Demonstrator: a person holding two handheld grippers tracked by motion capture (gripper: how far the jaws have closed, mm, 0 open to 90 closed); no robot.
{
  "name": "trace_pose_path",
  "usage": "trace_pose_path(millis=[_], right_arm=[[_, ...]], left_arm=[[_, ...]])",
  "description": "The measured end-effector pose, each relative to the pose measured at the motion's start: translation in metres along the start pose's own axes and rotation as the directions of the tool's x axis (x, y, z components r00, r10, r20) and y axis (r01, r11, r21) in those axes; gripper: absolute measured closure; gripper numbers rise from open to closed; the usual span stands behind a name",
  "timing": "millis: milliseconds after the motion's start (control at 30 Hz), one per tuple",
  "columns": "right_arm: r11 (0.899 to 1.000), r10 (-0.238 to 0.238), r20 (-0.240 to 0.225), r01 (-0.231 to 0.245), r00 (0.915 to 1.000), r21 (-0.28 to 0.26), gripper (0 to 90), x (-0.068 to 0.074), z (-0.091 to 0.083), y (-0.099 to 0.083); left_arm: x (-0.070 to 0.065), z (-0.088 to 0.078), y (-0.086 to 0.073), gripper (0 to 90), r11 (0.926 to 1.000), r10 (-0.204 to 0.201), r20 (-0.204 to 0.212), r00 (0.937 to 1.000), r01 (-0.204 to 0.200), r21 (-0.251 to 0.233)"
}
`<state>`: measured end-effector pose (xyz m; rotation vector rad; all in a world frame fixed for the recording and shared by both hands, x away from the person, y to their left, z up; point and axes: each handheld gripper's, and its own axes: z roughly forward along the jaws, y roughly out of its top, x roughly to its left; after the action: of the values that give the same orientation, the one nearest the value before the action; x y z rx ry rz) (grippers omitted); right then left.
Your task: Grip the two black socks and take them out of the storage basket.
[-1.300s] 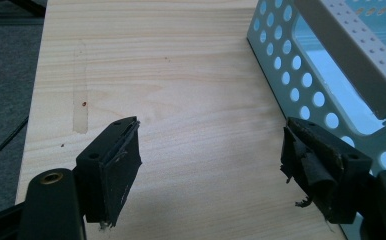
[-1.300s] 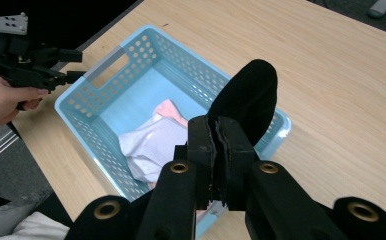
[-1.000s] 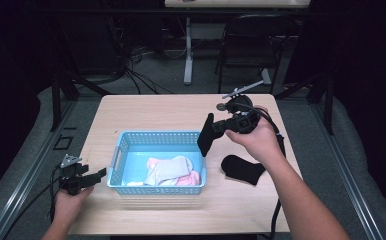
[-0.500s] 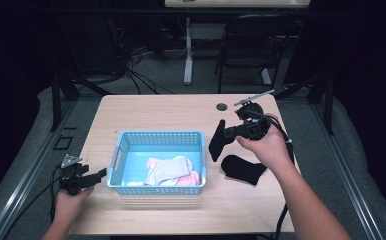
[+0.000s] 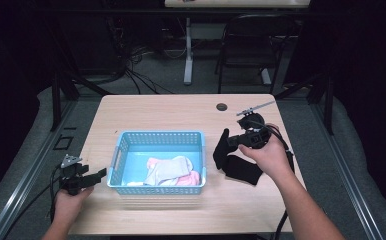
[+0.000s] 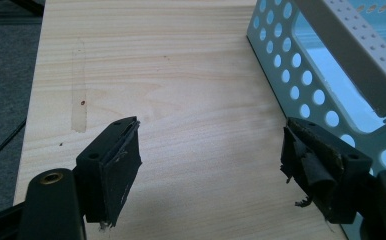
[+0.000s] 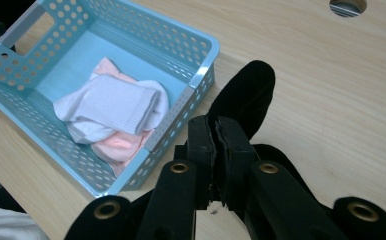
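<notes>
- Light wood table, with a blue perforated basket sitting a bit left of centre; white sock and pink sock already piled inside at the near-right end.
- Black sock just right of the basket, on the tabletop, partly lifted: one end hanging up from the right gripper, the rest trailing flat toward the person's side.
- Long axis of that sock roughly bent in two right now: lifted part standing near upright, rounded tip poking up past the jaws in the right gripper view, lower part lying diagonally along the table.
- Right gripper jaws pinched together on the black sock, fabric squeezed thin between the pads.
- Looks like a sort-the-socks job, so probably best to lift higher before swinging left, enough for the dangling end to clear the basket's right wall instead of dragging over the rim.
- Worth aiming for the empty far-left part of the basket.
- Left gripper parked at the near-left edge beside the basket, jaws wide apart, nothing between them, basket wall just beside its right jaw.
</notes>
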<state>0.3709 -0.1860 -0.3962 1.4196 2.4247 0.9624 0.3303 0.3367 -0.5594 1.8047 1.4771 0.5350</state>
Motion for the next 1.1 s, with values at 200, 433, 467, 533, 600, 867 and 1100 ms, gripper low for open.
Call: trace_pose_path(millis=[200,433,467,533,600,867,1100], right_arm=[[0.999,0.035,-0.001,-0.035,0.9994,0.015,85.5,-0.009,0.009,-0.013],[0.997,0.076,0.027,-0.077,0.9968,0.027,85.5,-0.023,0.014,-0.028],[0.996,0.080,0.031,-0.081,0.9963,0.032,85.5,-0.025,0.014,-0.030],[0.995,0.093,0.038,-0.094,0.9950,0.028,85.5,-0.029,0.015,-0.034],[0.994,0.108,0.043,-0.110,0.9932,0.030,85.5,-0.033,0.016,-0.038],[0.983,0.178,0.062,-0.180,0.9820,0.031,85.3,-0.054,0.019,-0.059],[0.970,0.236,0.070,-0.240,0.9691,0.041,84.5,-0.070,0.028,-0.078]], left_arm=[[0.000,0.000,0.000,23.6,1.0000,0.002,0.002,1.0000,-0.002,0.001],[0.000,0.000,0.000,23.6,1.0000,-0.001,0.001,1.0000,0.001,0.001],[0.000,0.000,0.000,23.6,1.0000,-0.001,0.001,1.0000,0.001,0.001],[0.000,0.000,0.000,23.6,1.0000,-0.001,0.001,1.0000,0.001,0.001],[0.000,0.000,0.000,23.6,1.0000,0.000,0.001,1.0000,0.000,0.003],[0.000,0.000,-0.001,23.6,1.0000,0.002,0.001,1.0000,-0.002,0.007],[0.000,0.000,-0.001,23.6,1.0000,0.001,-0.001,1.0000,-0.001,0.008]])
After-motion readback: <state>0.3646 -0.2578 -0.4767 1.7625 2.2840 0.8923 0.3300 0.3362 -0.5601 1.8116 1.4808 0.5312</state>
